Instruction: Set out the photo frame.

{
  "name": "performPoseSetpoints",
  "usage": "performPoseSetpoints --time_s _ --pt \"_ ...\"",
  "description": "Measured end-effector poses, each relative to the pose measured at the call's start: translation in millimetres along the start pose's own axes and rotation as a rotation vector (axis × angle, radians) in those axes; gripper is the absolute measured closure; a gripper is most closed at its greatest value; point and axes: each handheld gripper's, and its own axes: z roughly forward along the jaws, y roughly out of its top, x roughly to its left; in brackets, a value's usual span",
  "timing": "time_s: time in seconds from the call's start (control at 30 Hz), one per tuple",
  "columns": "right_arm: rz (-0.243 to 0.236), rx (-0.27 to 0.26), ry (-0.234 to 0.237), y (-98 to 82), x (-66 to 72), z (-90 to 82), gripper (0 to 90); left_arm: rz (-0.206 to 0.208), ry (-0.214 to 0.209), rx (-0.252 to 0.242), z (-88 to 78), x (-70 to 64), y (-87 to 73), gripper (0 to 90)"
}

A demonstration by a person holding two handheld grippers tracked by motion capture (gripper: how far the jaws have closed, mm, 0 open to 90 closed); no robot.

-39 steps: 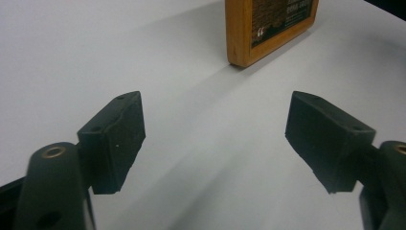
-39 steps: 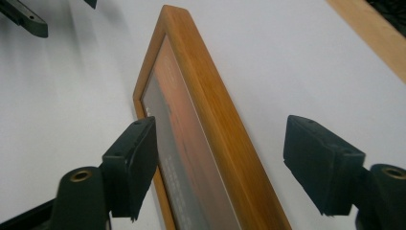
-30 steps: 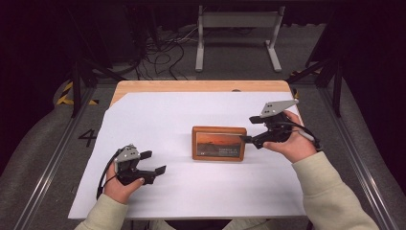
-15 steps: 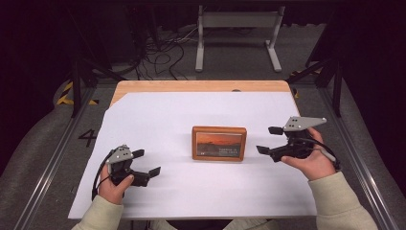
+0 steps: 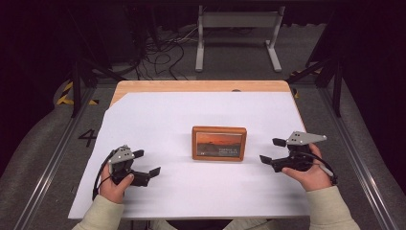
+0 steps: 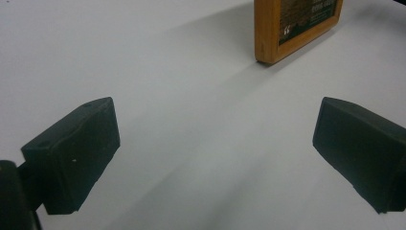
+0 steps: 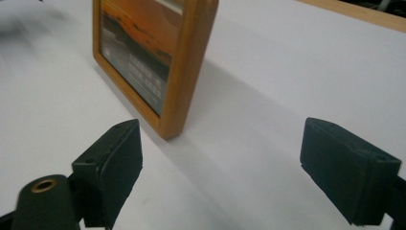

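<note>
And the right gripper [image 5: 271, 150] has let go: a second ago its jaws were up against the right edge of the picture frame [image 5: 219, 143], and now it sits lower and clear of it, off to the frame's right, with bare white sheet between them. Its jaws have just been opening and stand wide, nothing between them; in the right gripper view the right gripper [image 7: 218, 167] looks along the sheet with the picture frame [image 7: 153, 62] standing just ahead of the nearer jaw (close, but apart). The frame itself stands on its long edge in the middle of the white sheet [image 5: 191, 115], sunset picture facing the person, and it seems to hold upright on its own. Over at the near left the left gripper [image 5: 146, 163] has barely shifted; its jaws too have just been opening, and in the left gripper view the left gripper [image 6: 215, 143] spans bare sheet, with a corner of the picture frame [image 6: 287, 28] well ahead. So, my read: the standing-up of the frame looks done, both hands are free, and this is a release and retreat rather than a fresh reach.
</note>
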Motion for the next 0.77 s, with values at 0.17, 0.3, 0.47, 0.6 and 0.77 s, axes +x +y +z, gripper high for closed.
performPoseSetpoints --time_s 0.17,0.3,0.47,0.6,0.77 --pt "0.017 -0.012 -0.010 -14.1 -1.6 4.3 15.3 0.013 0.000 -0.003 0.4 0.3 -0.2 2.8" --pt "0.039 -0.013 -0.017 -27.7 -2.4 11.2 16.2 0.028 0.003 0.010 3.0 -1.2 0.1 2.8" --pt "0.054 0.022 -0.013 -41.1 0.8 19.1 16.1 0.045 -0.006 0.038 7.0 -4.9 -0.4 2.8" --pt "0.043 0.032 -0.013 -39.5 3.5 20.1 16.1 0.041 0.003 0.031 6.5 -3.3 -0.8 2.8" --pt "0.039 0.017 -0.014 -37.0 4.5 18.0 16.1 0.042 0.014 0.032 6.7 -3.1 -1.0 2.7"
